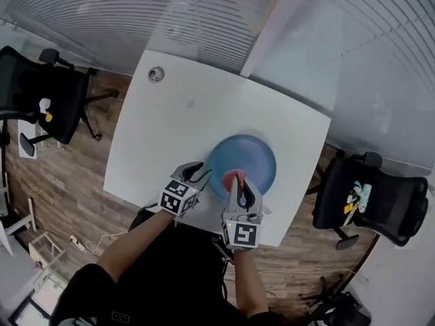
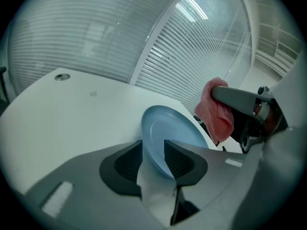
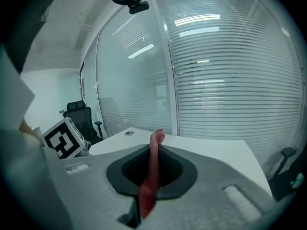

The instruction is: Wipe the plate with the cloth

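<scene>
Left gripper [image 2: 153, 145] released, jaws straddling the rim of the plate [image 2: 168, 126] on the table [image 1: 170, 128]. Right gripper [image 3: 154, 148] clenched on cloth [image 3: 153, 176]. Risk: unpinched plate may skid toward the near edge under wiping.

The left forearm [image 1: 132, 240] and right forearm [image 1: 243, 277] extend from the lower frame edge toward centre in the head view. The left hand-held gripper [image 2: 153, 159] points downward with its jaws apart, gripping nothing. To its right, the right hand-held gripper [image 3: 156, 152] has its jaws closed on the cloth [image 3: 147, 195].
</scene>
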The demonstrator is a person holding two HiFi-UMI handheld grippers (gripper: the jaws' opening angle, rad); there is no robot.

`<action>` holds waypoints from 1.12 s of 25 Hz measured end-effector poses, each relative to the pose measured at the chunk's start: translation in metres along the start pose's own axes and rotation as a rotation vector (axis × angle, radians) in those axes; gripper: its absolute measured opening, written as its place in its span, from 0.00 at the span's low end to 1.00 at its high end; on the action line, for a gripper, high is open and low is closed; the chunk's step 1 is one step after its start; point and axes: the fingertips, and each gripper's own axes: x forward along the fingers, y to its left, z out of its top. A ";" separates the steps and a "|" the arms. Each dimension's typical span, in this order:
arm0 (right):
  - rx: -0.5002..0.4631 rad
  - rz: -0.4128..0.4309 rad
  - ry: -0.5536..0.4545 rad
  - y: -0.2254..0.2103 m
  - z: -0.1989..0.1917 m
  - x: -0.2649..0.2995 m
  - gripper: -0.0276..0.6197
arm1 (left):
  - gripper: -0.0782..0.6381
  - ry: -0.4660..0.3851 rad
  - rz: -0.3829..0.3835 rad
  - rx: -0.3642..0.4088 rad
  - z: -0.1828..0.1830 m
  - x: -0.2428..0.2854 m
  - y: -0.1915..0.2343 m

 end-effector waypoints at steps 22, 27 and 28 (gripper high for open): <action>-0.224 0.160 0.241 0.012 -0.078 0.079 0.06 | 0.21 0.193 -0.034 -0.004 -0.005 0.047 0.013; -0.266 0.189 0.283 0.015 -0.090 0.089 0.06 | 0.17 0.189 -0.029 -0.039 -0.002 0.046 0.017; -0.279 0.199 0.292 0.016 -0.092 0.091 0.06 | 0.16 0.190 -0.031 -0.042 -0.002 0.047 0.017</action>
